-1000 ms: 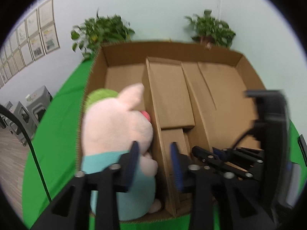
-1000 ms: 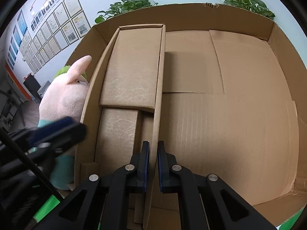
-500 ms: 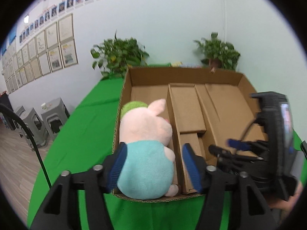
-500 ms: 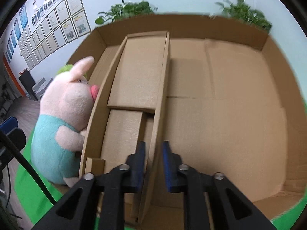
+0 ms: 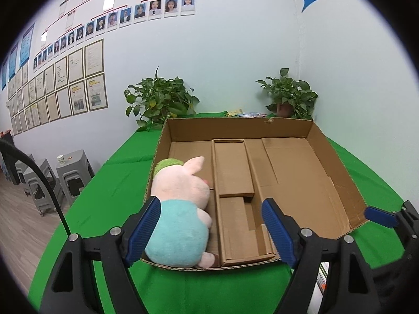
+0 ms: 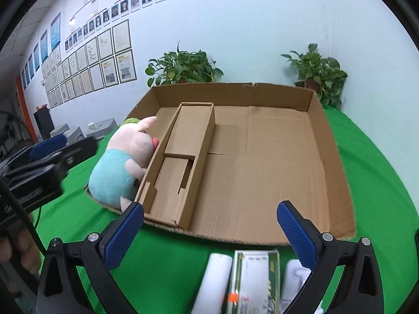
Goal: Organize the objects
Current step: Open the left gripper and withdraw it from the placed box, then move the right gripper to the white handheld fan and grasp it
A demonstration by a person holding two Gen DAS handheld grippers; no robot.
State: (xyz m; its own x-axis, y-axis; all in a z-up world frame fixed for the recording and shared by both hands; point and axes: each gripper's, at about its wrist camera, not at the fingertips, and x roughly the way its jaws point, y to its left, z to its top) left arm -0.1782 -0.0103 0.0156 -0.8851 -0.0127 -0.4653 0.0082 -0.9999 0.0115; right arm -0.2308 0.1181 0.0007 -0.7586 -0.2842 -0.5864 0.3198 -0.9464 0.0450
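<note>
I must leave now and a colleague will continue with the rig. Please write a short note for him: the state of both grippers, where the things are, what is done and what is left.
Left gripper: jaws open, holding nothing, pulled back in front of the box.
Right gripper: jaws open, holding nothing, above the items at the near edge.
Plush pig: lying in the left compartment of the cardboard box, against the divider insert.
Done: pig is in the box.
Left: a white roll, a green-edged packet and a white item lie on the green cloth in front of the box. They probably go into the big bare compartment on the right.
</note>
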